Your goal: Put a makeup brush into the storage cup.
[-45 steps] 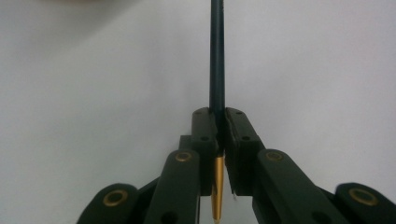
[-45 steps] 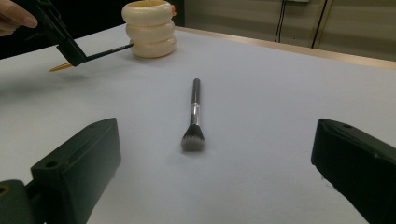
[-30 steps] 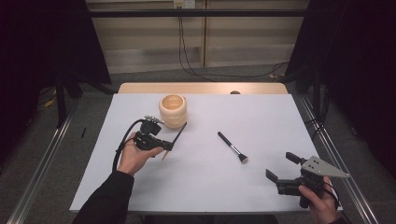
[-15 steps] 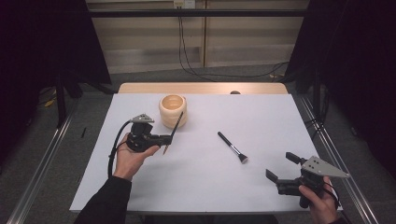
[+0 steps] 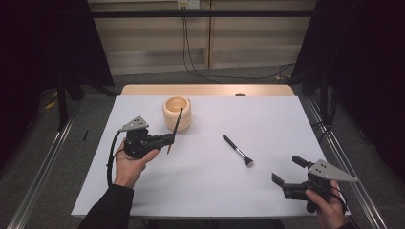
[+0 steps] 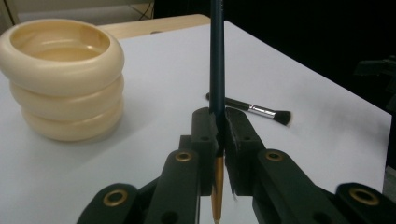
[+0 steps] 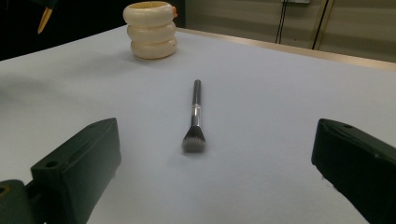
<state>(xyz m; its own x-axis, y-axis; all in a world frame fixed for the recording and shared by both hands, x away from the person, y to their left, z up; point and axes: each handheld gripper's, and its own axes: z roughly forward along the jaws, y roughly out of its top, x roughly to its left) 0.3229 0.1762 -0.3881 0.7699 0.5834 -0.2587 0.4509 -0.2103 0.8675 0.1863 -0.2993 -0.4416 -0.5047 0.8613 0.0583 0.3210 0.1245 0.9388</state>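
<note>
The tongs [image 6: 218, 140] clamp a dark, upright pencil [image 6: 216, 70] above the white worktop [image 6: 154, 126]; a cream ringed holder [image 6: 63, 79] stands left, a makeup brush [image 6: 254, 110] beyond.

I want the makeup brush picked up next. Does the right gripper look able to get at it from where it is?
Probably yes. The right gripper has its jaws wide open and faces the makeup brush, which lies flat on bare white table with nothing between them. The cream holder stands well beyond it.
</note>
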